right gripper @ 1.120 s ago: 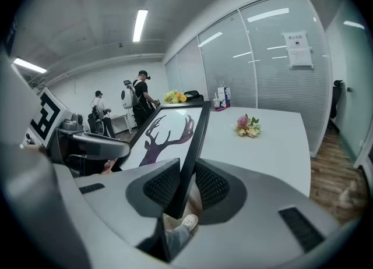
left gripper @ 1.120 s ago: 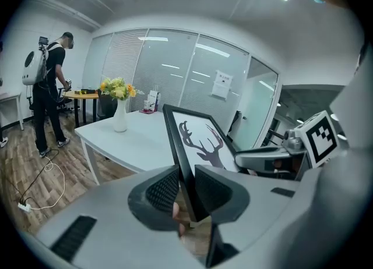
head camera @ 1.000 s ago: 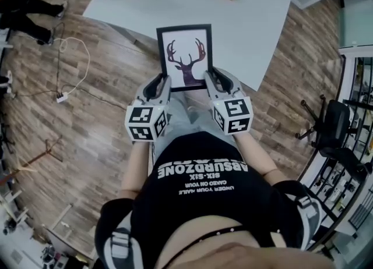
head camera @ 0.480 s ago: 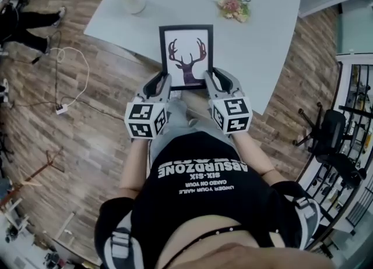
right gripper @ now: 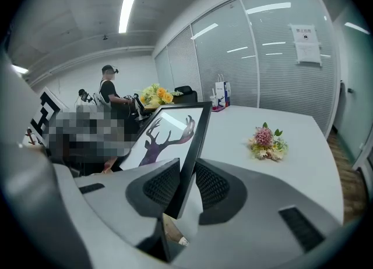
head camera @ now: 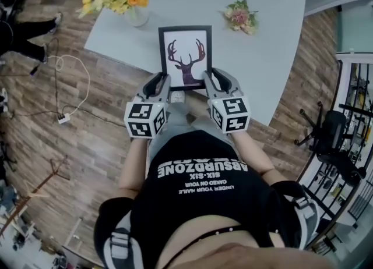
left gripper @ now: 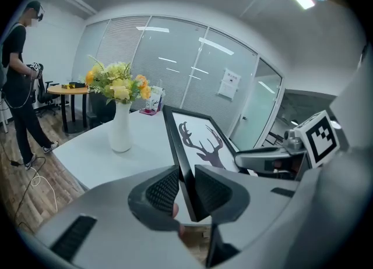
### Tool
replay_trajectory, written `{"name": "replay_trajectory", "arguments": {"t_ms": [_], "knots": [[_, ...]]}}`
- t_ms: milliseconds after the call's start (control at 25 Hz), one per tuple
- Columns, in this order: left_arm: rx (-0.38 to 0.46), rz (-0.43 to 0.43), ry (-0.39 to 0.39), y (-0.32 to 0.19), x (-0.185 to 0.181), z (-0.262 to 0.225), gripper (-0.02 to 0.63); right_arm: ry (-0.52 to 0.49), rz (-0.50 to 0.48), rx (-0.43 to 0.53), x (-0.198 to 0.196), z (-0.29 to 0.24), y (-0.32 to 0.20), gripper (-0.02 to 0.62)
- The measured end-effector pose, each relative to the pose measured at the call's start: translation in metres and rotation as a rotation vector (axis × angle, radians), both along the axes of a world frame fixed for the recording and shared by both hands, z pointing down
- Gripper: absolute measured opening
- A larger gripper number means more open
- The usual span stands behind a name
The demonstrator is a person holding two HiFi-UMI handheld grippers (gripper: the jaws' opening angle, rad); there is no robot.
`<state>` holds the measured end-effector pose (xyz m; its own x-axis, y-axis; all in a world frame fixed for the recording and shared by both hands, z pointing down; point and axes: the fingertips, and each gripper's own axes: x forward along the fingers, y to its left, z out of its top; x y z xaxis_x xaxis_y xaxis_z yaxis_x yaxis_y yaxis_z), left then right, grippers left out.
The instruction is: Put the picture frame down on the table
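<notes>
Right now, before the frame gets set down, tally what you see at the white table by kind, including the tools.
Picture frame: 1
Vase of yellow and orange flowers: 1
Loose pink flower bunch: 1
Tools, left tool and right tool, each gripping a lower side edge of the frame: 2
Total: 5

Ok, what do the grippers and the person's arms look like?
Both the left gripper and right gripper are light grey moulded shells, black along the jaws, with dark meshed pads. Each carries a white cube with black square markers. No cables show. The person wears a black short-sleeved T-shirt with white lettering.
</notes>
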<state>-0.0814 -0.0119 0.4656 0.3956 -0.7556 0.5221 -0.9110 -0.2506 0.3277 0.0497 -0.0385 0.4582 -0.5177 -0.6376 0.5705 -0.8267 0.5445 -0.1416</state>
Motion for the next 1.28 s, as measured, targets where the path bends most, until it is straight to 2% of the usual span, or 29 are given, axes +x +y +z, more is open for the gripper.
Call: {"name": "replay_trajectory", "arguments": {"t_ms": [320,680,1280], "knots": [[-0.016,0.052,0.004,-0.036,-0.011,0.011,0.097,0.008,0.049,-0.020,-0.011,0.012,-0.031,0.098],[-0.042,0.105,0.007,-0.055,-0.017,0.022,0.097,0.016,0.094,-0.051,-0.015,0.023,-0.044,0.098],[-0.085,0.100,0.015,-0.061,-0.030,0.040,0.097,0.039,0.086,-0.091,-0.028,0.041,-0.053,0.098]]}}
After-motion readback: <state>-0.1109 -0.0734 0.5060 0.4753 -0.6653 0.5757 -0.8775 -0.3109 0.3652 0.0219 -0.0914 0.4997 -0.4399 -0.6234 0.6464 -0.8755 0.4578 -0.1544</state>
